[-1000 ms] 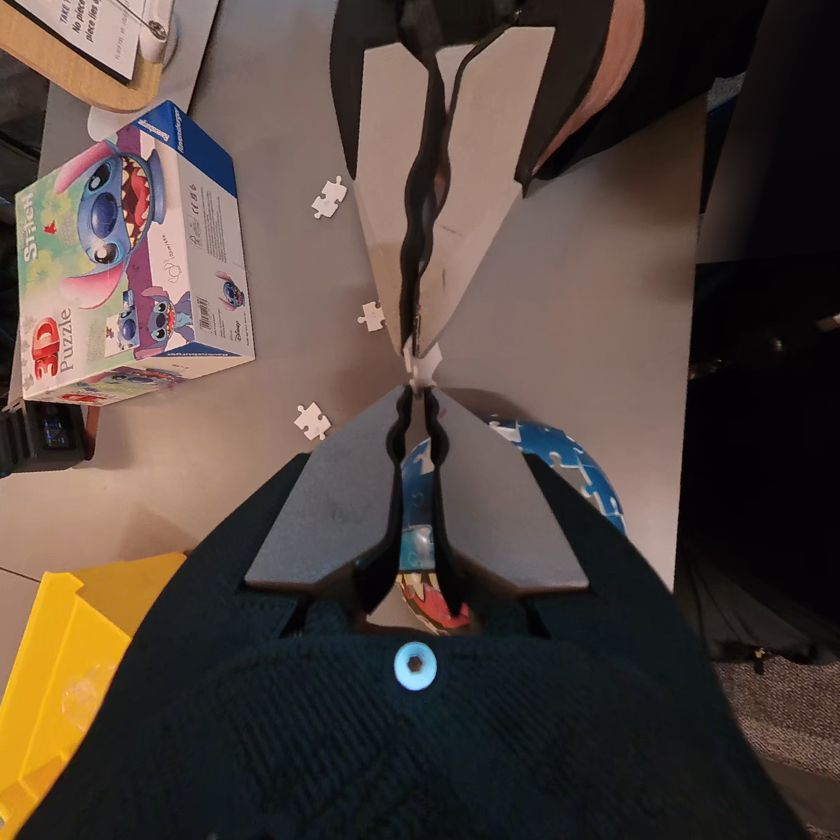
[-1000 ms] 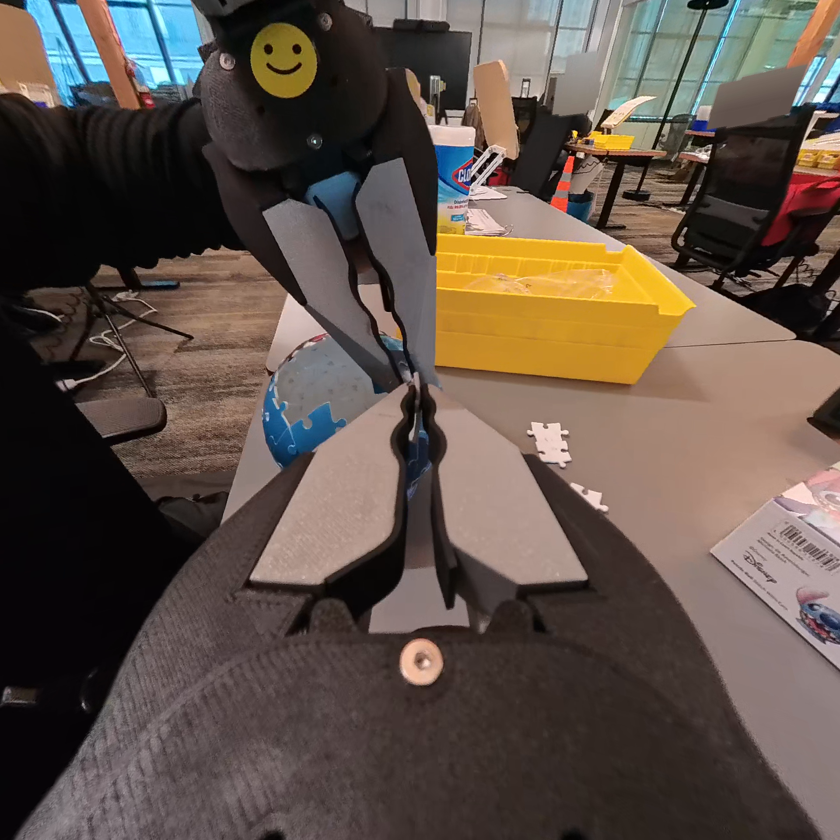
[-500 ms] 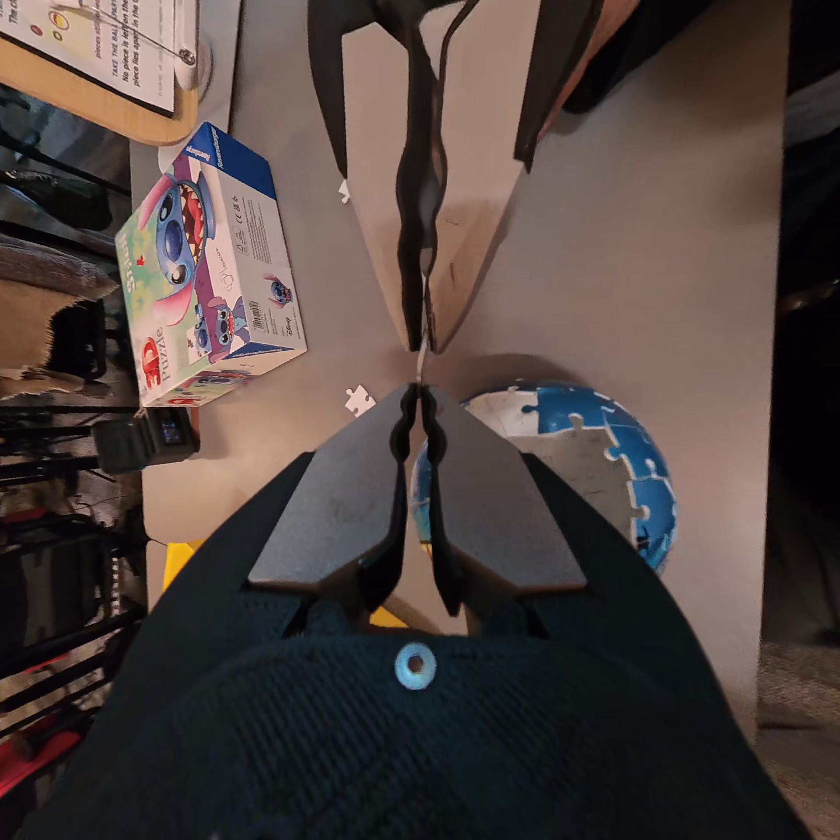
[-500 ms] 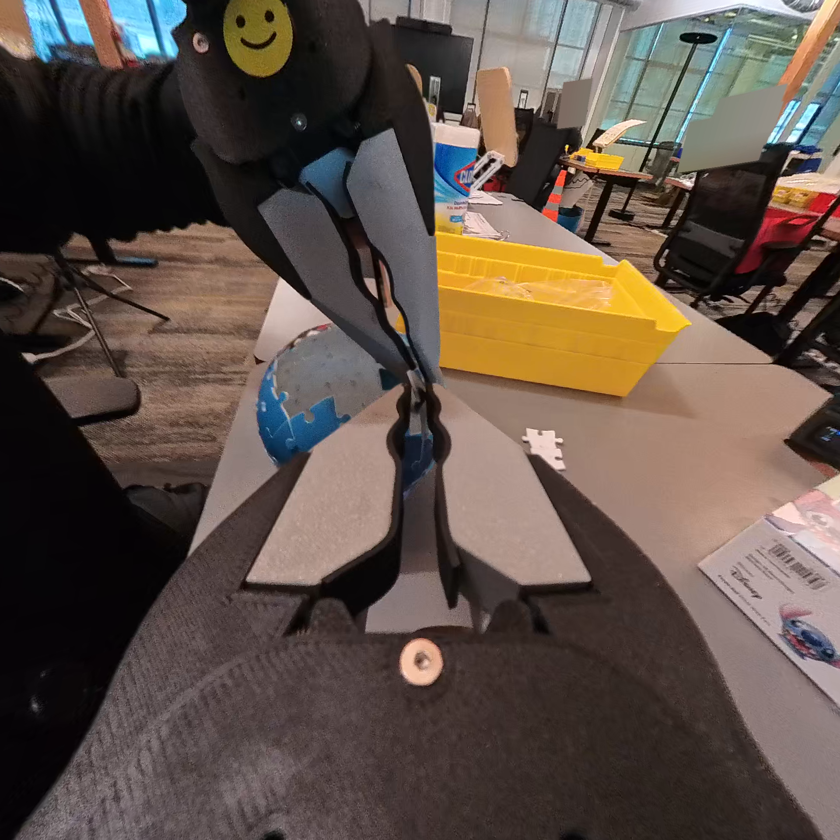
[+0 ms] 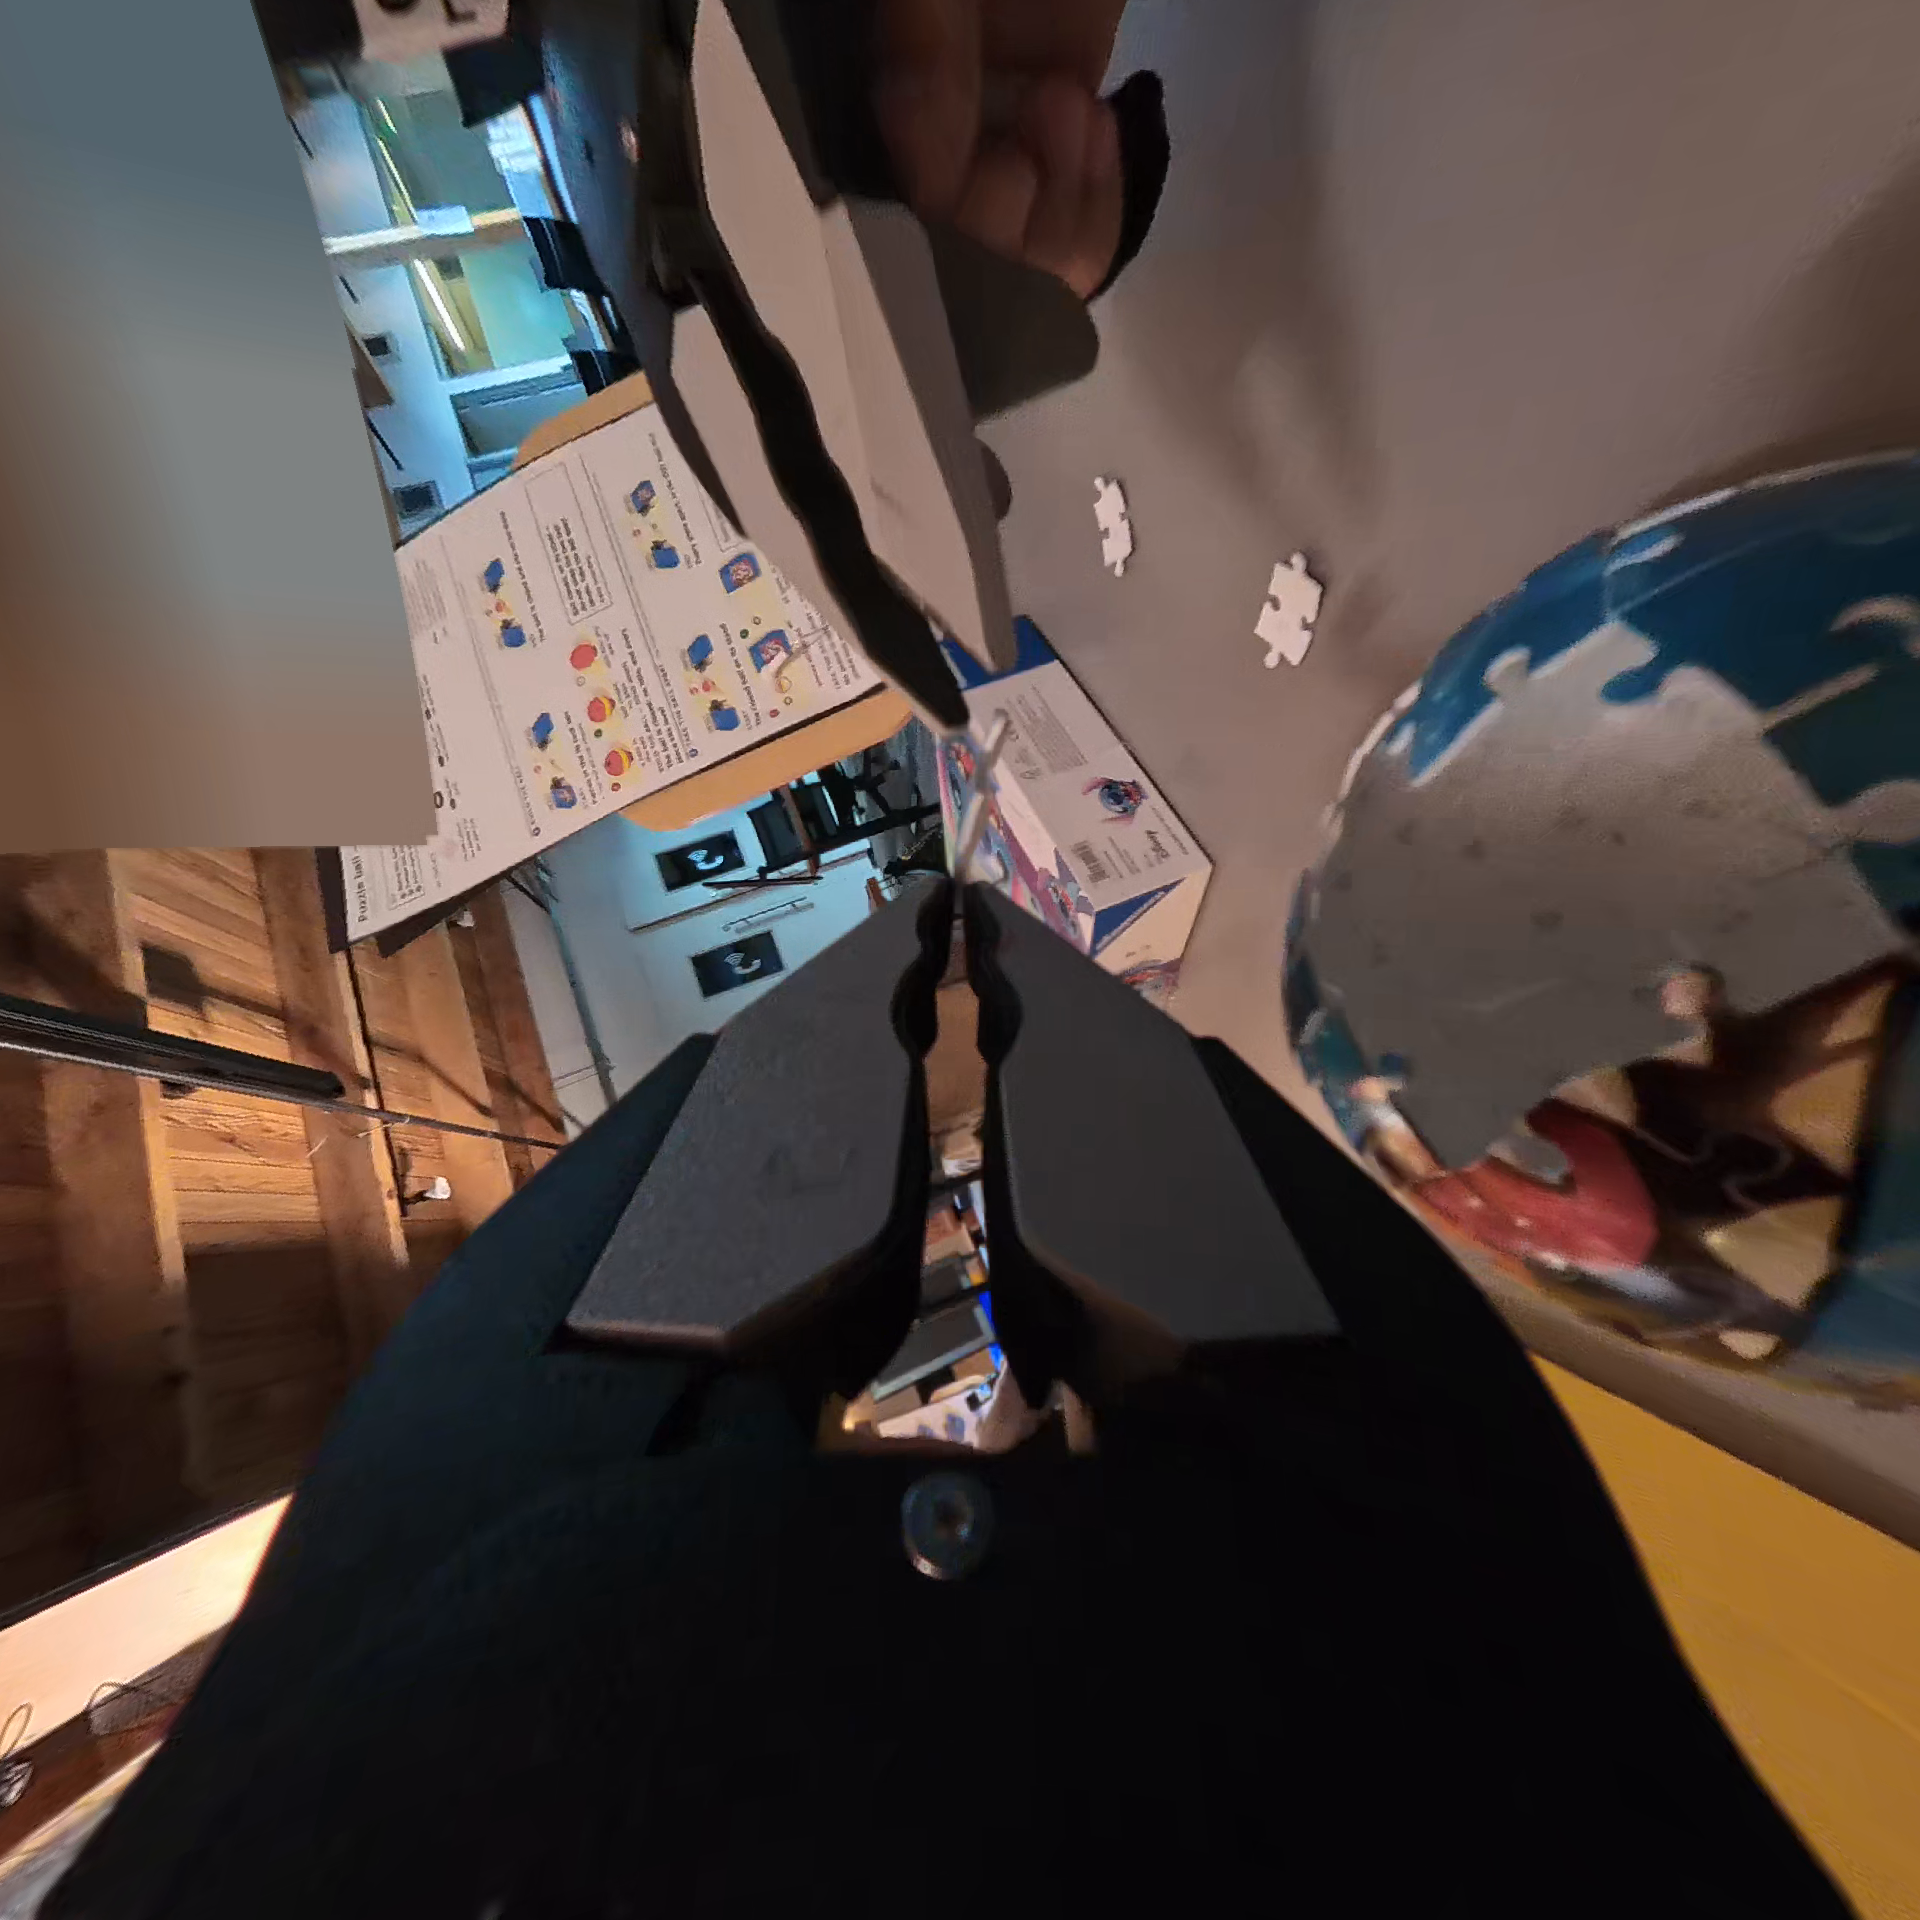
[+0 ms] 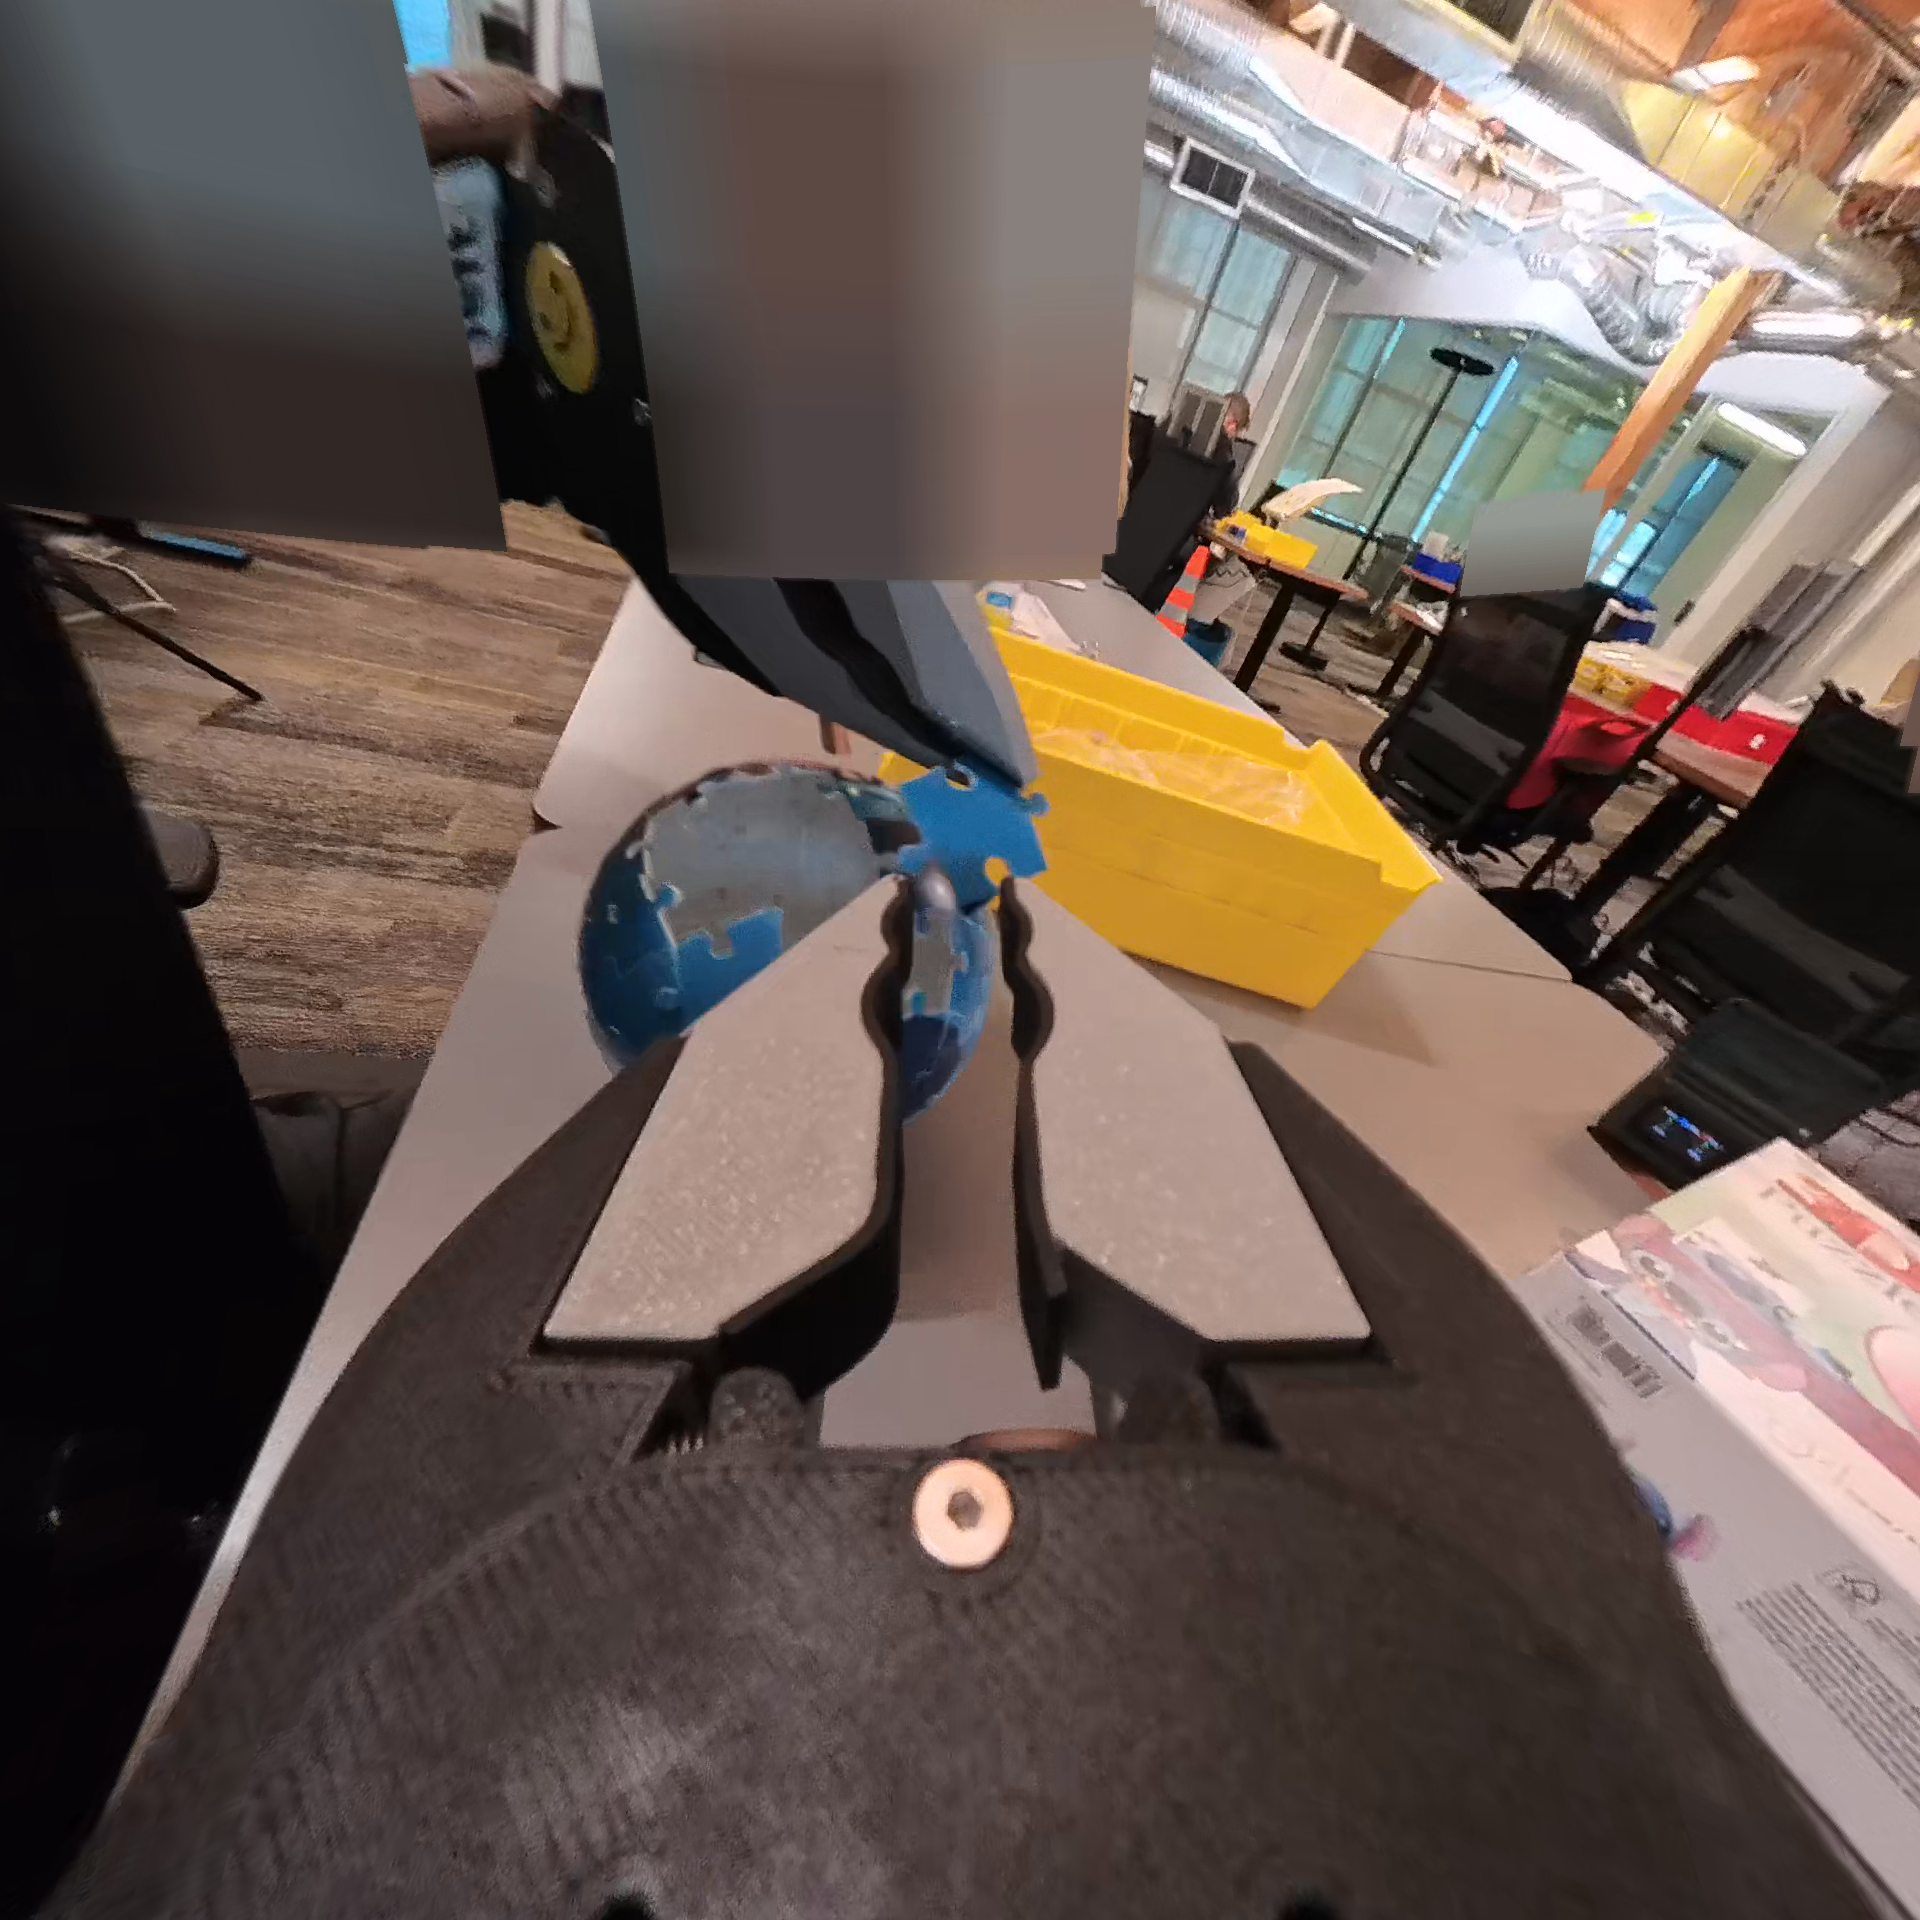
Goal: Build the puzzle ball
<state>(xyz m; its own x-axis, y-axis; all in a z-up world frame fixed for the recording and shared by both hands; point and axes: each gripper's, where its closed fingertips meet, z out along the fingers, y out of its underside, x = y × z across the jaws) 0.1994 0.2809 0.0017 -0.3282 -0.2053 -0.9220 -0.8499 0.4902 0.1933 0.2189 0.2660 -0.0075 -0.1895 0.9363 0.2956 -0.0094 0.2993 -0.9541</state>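
The left gripper (image 5: 961, 902) pinches a blue puzzle piece (image 6: 971, 833) edge-on; the right gripper (image 6: 951, 902), jaws parted, has its tips beside that piece, above the half-built puzzle ball (image 6: 727, 914), whose gap faces up

Blue puzzle piece (image 6: 971, 836), plain, no pattern. Half-built ball (image 6: 727, 914) blue outside, speckled grey within; red and tan picture patches on it in the left wrist view. Bin (image 6: 1195, 831) bright yellow. Loose pieces (image 5: 1288, 621) white on grey table (image 5: 1455, 312). Grey finger pads (image 6: 748, 1153), black edged.
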